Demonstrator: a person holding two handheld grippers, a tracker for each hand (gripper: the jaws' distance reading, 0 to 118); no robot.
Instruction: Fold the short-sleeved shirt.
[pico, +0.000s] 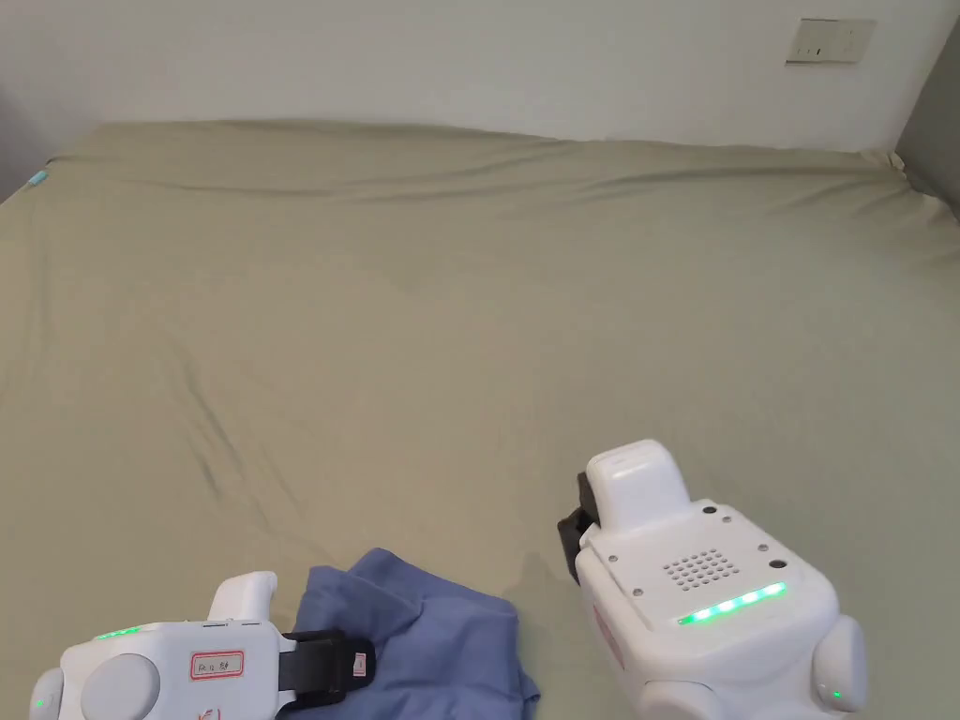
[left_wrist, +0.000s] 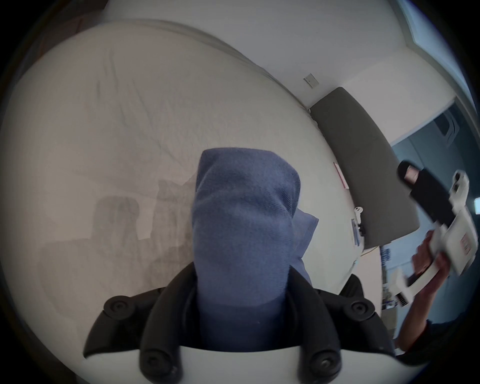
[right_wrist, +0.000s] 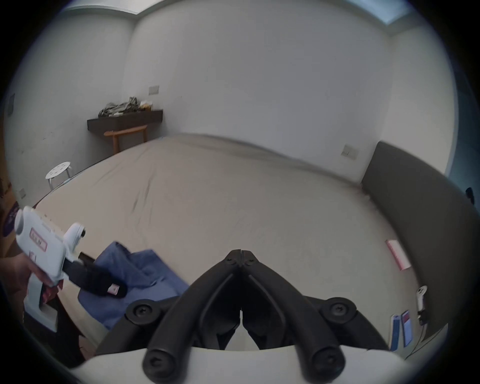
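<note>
1. On my left, the left gripper (pico: 330, 667) has both jaws pressed on a bunched handful of the blue shirt (pico: 441, 642). In the left gripper view, the cloth (left_wrist: 241, 233) rises between the jaws as a thick, soft wad with a fine knit weave.

2. The shirt sits at the near edge of the bed (pico: 487, 328), crumpled into loose folds and not spread out. I judge the folding has not begun: no flat panel, no squared edge, no sleeve turned in. Everything is left, meaning laying it out, smoothing it, then folding.

3. The bed's sheet is matte beige-green cotton, stretched fairly flat with shallow creases running across it. It looks like a broad, yielding surface to work on.

4. On my right, the right gripper (pico: 574, 534) hovers above the sheet, just beside the shirt and apart from it. In the right gripper view, its black jaws meet tip to tip with nothing between them (right_wrist: 241, 253). Its shell is smooth white plastic with a green light strip.
</note>
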